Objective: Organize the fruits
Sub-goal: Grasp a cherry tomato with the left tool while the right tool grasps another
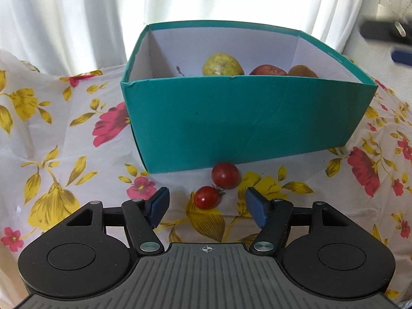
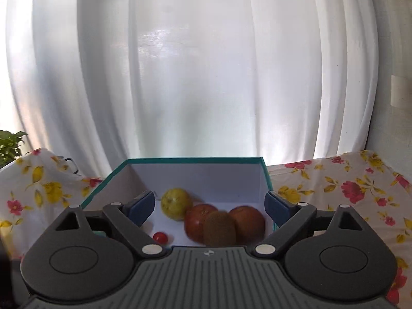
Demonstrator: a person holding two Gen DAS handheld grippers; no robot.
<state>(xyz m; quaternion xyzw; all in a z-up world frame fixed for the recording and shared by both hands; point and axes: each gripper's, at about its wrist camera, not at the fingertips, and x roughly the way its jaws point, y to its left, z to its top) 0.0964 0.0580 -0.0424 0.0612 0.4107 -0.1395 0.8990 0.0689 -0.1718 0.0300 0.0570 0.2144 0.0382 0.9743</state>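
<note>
A teal box (image 1: 231, 118) with a white inside stands on the floral tablecloth. It holds a yellow-green fruit (image 1: 222, 64), a red fruit (image 1: 267, 70) and a brown kiwi (image 1: 302, 71). Two cherry tomatoes lie in front of it: the near one (image 1: 206, 197) and the far one (image 1: 225, 175). My left gripper (image 1: 206, 206) is open, with the near tomato between its fingertips. My right gripper (image 2: 209, 206) is open and empty above the box (image 2: 266, 175). Below it lie the yellow-green fruit (image 2: 176, 203), two red-orange fruits (image 2: 198, 221), the kiwi (image 2: 219, 228) and a cherry tomato (image 2: 160, 237).
White curtains (image 2: 206, 64) hang behind the table. The floral tablecloth (image 1: 64, 141) covers the table around the box. A green plant (image 2: 10, 144) shows at the far left. The other gripper (image 1: 386, 36) appears blurred at the upper right of the left wrist view.
</note>
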